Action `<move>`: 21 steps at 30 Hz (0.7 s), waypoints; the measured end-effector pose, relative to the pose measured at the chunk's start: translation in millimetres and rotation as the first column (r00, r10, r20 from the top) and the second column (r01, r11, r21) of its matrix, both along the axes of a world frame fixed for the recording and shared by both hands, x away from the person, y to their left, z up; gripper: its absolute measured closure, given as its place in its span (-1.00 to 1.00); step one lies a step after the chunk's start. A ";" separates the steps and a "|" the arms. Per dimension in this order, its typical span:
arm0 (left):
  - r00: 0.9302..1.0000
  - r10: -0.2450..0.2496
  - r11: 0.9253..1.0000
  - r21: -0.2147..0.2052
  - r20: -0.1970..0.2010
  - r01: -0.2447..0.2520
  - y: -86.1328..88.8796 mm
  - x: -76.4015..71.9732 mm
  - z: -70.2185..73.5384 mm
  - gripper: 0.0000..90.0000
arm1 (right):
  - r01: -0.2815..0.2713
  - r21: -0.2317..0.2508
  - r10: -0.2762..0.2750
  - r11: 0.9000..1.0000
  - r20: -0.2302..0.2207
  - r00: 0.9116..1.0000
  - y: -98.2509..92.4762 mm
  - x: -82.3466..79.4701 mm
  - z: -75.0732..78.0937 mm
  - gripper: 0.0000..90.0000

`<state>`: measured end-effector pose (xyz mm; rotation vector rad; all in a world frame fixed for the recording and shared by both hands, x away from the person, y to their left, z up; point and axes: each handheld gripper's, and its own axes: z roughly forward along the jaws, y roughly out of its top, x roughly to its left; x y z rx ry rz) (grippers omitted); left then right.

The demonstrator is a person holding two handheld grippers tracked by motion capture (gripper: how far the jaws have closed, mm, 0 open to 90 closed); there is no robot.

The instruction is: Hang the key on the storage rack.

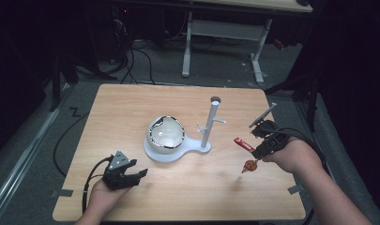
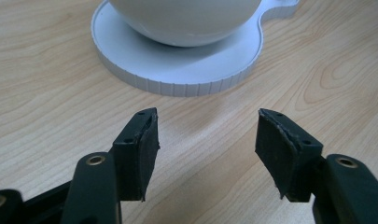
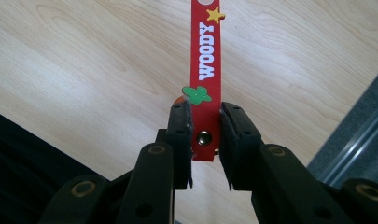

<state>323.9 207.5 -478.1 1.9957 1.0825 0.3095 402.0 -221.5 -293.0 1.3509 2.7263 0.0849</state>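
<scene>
Spanning most of the high view, the pale wood-grain table (image 1: 131, 108) carries a white plastic stand (image 1: 165, 152) with a ribbed round base and an upright post with pegs (image 1: 210, 123). A glossy white bowl (image 1: 165, 134) sits on that base. The left gripper (image 2: 207, 140) rests low near the table's front left, jaws spread wide, nothing between its matte black pads (image 2: 147, 154). The right gripper (image 3: 205, 140), over the table's right side, pinches a flat red strap (image 3: 205, 70) lettered "WOODY", a small brown charm (image 1: 250, 164) dangling below.

bg: grey floor (image 1: 28, 140) | white-legged desk (image 1: 225, 28) behind table | black cables (image 1: 136, 61) on floor
</scene>
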 end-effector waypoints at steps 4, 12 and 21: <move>1.000 -0.003 1.000 -0.005 0.008 0.004 0.7 -1.2 2.2 -0.12 | 0.010 -0.014 -0.010 1.000 -0.009 1.000 1.4 4.1 11.9 0.66; 1.000 0.000 1.000 -0.005 0.009 0.000 2.7 0.3 2.5 -0.12 | 0.043 -0.030 -0.043 0.999 0.002 0.999 5.8 12.5 38.0 0.66; 1.000 -0.004 1.000 -0.012 0.014 0.004 2.0 1.0 4.2 -0.12 | 0.054 -0.040 -0.053 0.998 0.025 0.998 15.6 22.5 57.8 0.66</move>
